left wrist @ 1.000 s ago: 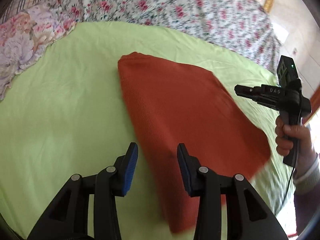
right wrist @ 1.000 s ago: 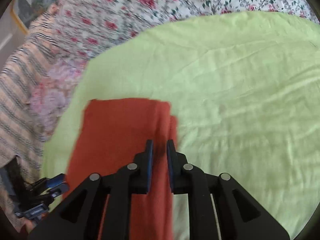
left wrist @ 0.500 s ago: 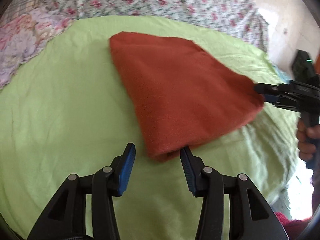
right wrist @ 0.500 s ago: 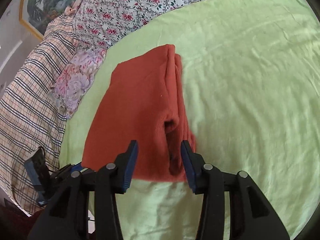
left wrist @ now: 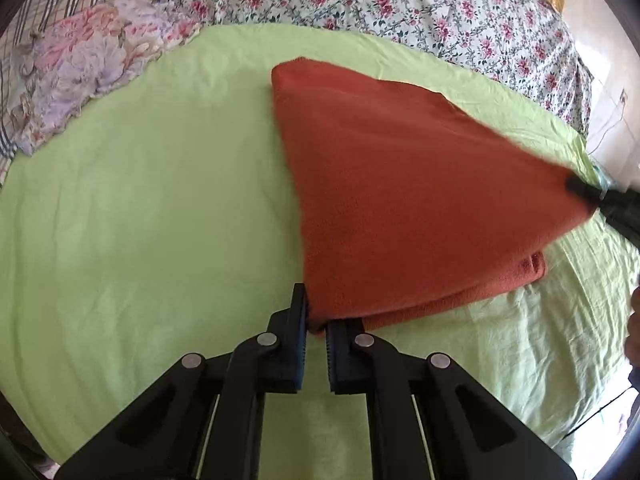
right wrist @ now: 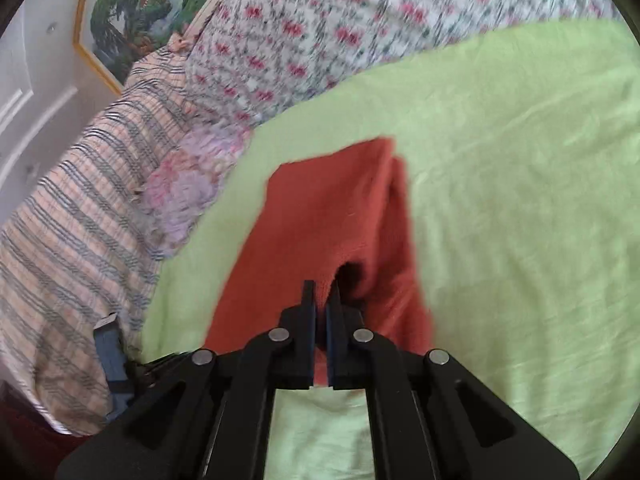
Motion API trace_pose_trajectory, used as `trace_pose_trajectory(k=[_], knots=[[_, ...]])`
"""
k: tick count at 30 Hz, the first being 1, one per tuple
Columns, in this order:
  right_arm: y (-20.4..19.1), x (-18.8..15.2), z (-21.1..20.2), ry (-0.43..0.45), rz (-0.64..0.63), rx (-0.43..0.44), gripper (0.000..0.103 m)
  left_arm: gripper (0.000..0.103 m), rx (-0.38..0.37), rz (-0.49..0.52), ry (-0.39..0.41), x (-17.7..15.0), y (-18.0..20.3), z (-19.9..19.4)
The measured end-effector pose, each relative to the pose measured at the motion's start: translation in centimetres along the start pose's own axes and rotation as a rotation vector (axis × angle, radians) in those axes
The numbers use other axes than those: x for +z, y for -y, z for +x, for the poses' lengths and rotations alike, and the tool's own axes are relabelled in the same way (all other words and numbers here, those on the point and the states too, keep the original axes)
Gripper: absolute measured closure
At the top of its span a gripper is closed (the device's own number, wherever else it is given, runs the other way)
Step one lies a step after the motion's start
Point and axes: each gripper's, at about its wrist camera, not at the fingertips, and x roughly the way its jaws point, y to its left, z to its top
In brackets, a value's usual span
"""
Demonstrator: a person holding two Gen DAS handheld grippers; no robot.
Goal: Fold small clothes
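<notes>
- Gripping two near corners of the cloth [left wrist: 420, 200]: the left gripper [left wrist: 316, 320] has just closed and pinches the corner nearest it, and the right gripper [right wrist: 322, 300] has just closed too, with red fabric clamped between its pads.
- The cloth lies on the green sheet [left wrist: 140, 220], near the middle of the bed, well short of the floral pillow [left wrist: 80, 80] and the flowered cover [left wrist: 400, 0] behind it.
- It looks already doubled: stacked layers show along its near edge in the left view, and a pocket gapes at the right gripper.
- The right corner looks lifted, pulled to a point.
- What is left, I judge: carrying the held edge over to the far edge, letting go, and smoothing the bundle.
</notes>
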Motion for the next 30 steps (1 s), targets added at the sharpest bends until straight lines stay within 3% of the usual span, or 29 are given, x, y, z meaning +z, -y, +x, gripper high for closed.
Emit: trace_pose_trajectory(k=[6,14,17,20,24,27,28,30], knots=[[3.0,-2.9,4.1,-0.136,0.001,-0.147,0.099,0.097,-0.029,-0.031,-0.05,-0.4,-0.4,0.4],[3.3,-3.4,4.8,-0.173,-0.024,-0.23,0.099,0.096,-0.08,-0.022,-0.085,-0.8,-0.7,0.8],[3.0,-3.2,4.6,-0.183,-0.036,-0.225,0.098,0.096,-0.141,0.025,-0.099,-1.3,-1.2,-0.6],[3.0,-2.3,3.4,-0.197,0.011,-0.153,0.096,0.096,-0.222,0.048,-0.079,-1.3,-2.2,-3.2],[2.8,1.1,1.3,-0.099,0.062,-0.061,0.093,0.095,-0.295,0.072,-0.02,0.6,-2.2,-4.9],[2.9,4.4,3.3,-0.058,0.06,-0.038,0.054,0.095,-0.357,0.064,0.012,2.6,-1.5,-4.1],[3.1,5.3,4.3,-0.041,0.061,-0.03,0.047,0.093,-0.382,0.06,0.016,3.0,-1.3,-3.6],[3.8,7.0,7.1,-0.058,0.093,-0.028,0.047,0.093,-0.408,0.053,0.001,3.7,-1.2,-1.8]])
